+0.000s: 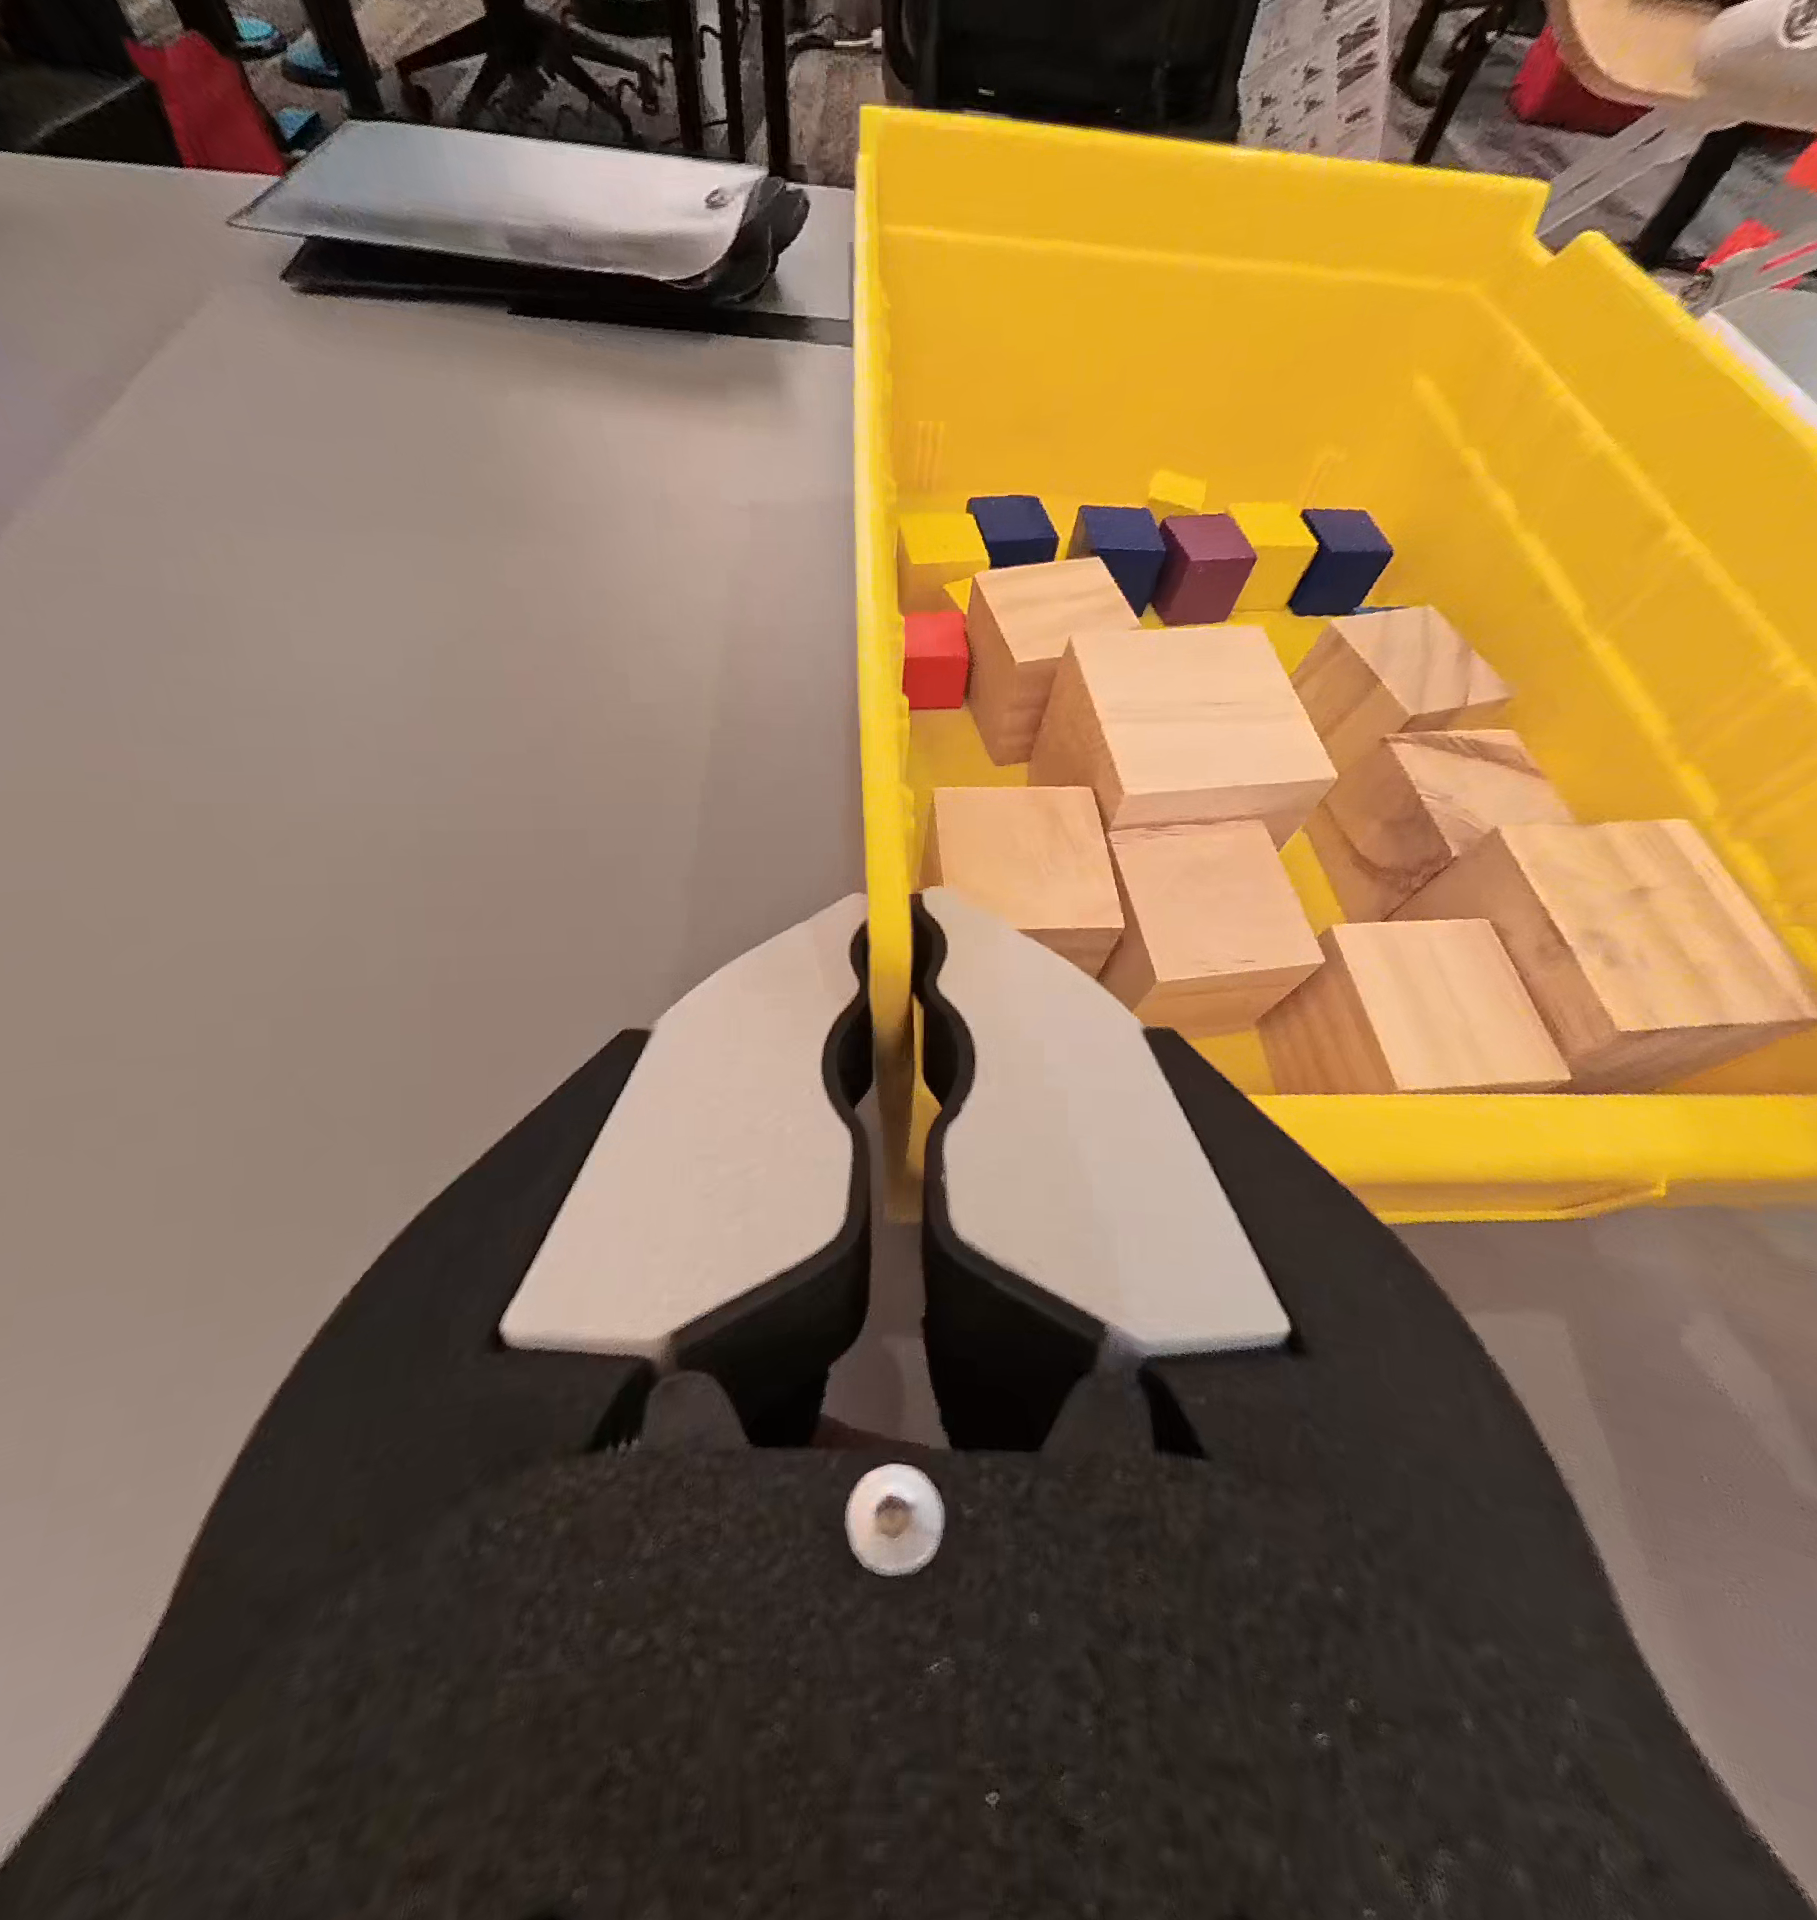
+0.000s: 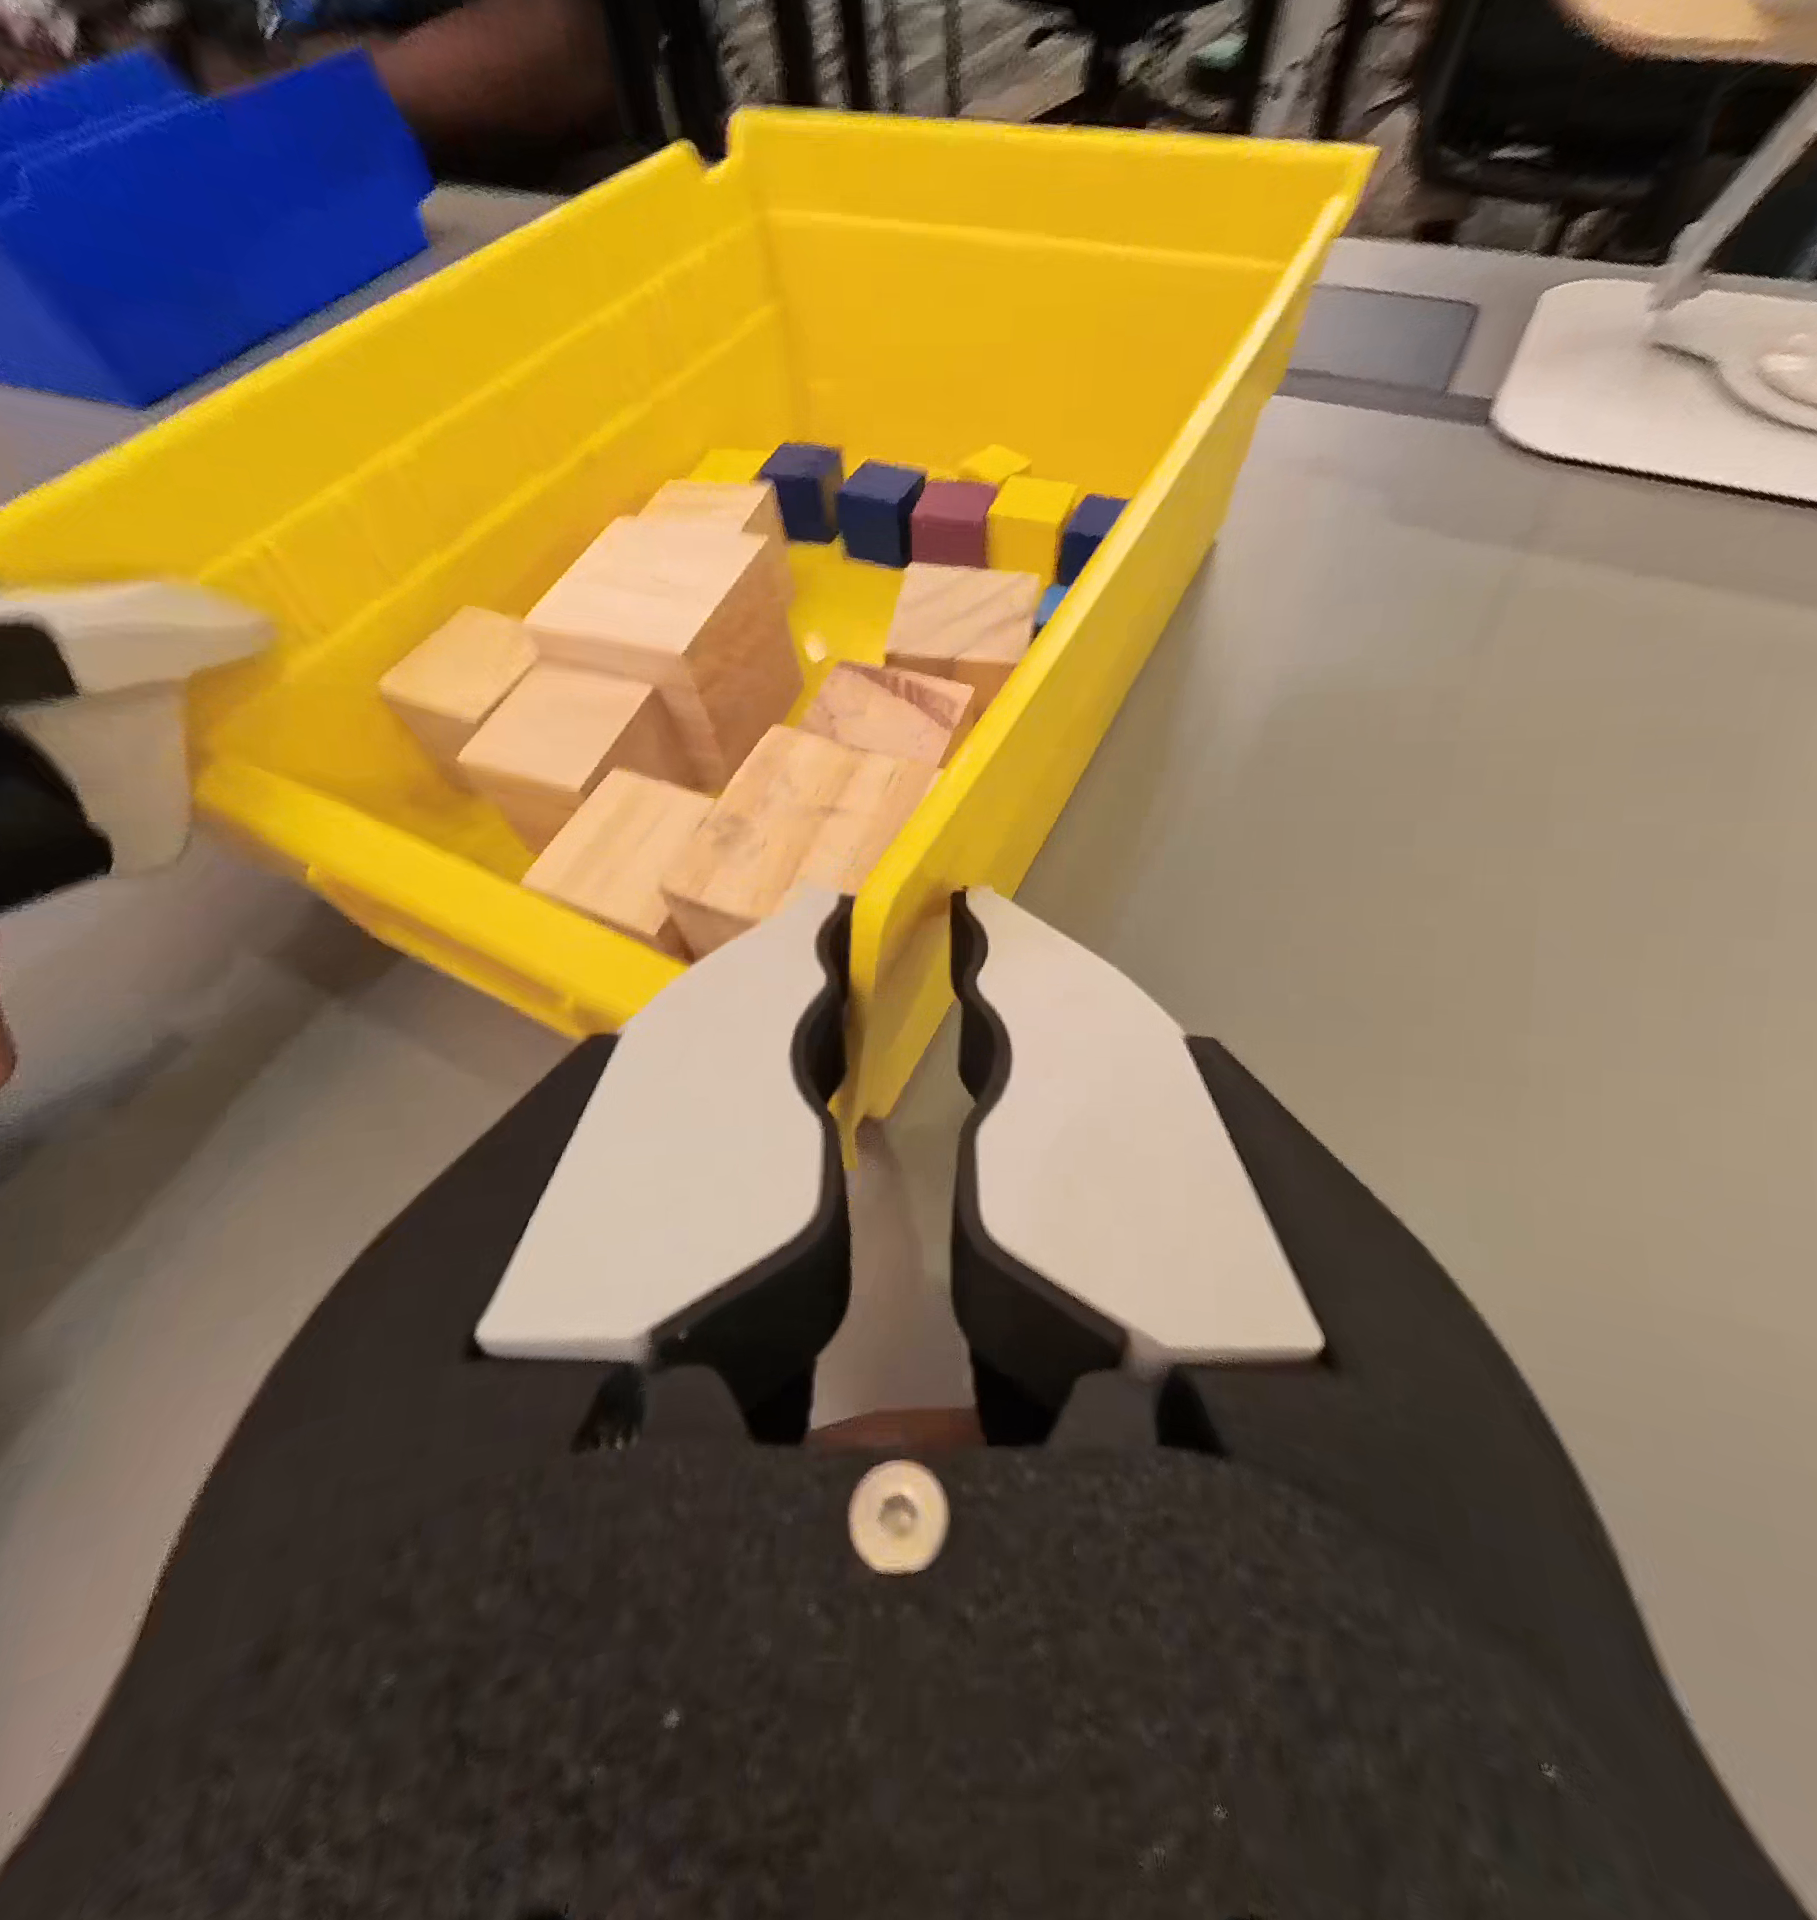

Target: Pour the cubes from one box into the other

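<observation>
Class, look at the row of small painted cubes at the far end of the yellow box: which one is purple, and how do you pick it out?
The purple cube stands mid-row, between a dark blue cube and a yellow cube. It is the only purple one.

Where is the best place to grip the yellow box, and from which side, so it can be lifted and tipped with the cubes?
Probably the two long side walls of the yellow box, near the low front corners, one gripper per side, coming from the front. The walls are thin and upright, so they slip between the fingers; the left gripper and right gripper already straddle them there.
</observation>
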A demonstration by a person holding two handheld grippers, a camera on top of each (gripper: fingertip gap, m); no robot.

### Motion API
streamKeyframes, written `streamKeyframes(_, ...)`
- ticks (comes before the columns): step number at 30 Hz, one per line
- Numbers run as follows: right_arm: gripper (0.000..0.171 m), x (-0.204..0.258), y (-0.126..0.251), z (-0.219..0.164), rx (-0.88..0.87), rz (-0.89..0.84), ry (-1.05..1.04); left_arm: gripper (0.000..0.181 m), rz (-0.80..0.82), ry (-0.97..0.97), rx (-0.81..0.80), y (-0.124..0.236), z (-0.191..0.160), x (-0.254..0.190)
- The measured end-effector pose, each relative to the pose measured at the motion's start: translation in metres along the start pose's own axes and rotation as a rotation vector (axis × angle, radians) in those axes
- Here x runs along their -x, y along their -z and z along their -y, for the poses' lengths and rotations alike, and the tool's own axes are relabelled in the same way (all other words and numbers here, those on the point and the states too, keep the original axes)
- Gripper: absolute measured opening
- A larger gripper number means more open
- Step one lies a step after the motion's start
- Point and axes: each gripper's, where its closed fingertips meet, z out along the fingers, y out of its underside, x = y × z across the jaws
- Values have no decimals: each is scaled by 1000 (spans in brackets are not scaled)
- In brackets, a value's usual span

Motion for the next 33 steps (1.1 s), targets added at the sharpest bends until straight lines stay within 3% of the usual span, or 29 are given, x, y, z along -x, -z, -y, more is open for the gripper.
streamKeyframes(3,34,-3,19,-13,114,143,-9,23,66,-19,-68,18,12,0)
streamKeyframes(7,35,-45,79,-1,59,265,-2,29,117,31,-225,63,36,-4)
streamKeyframes(10,36,-125,130,7,-11,160,70,32,69,74,-263,82,35,-25)
streamKeyframes(14,40,-235,210,1,-127,-14,83,39,-46,102,-183,85,-2,-78)
streamKeyframes(18,33,-364,274,-55,-132,-403,132,40,-37,-43,-99,77,-23,-117)
streamKeyframes(20,32,-405,286,-73,-81,-472,88,41,-15,-166,-112,71,-21,-130)
streamKeyframes(22,42,-425,293,-78,-41,-475,-44,40,-29,-230,-106,63,-24,-141)
streamKeyframes(25,41,-426,296,-69,-143,-442,-170,40,-16,-247,-37,54,-36,-143)
streamKeyframes(29,40,-424,293,-69,-128,-537,-60,39,8,-242,-39,54,-35,-137)
streamKeyframes(33,38,-413,282,-68,-123,-496,-42,39,-15,-200,-36,53,-35,-134)
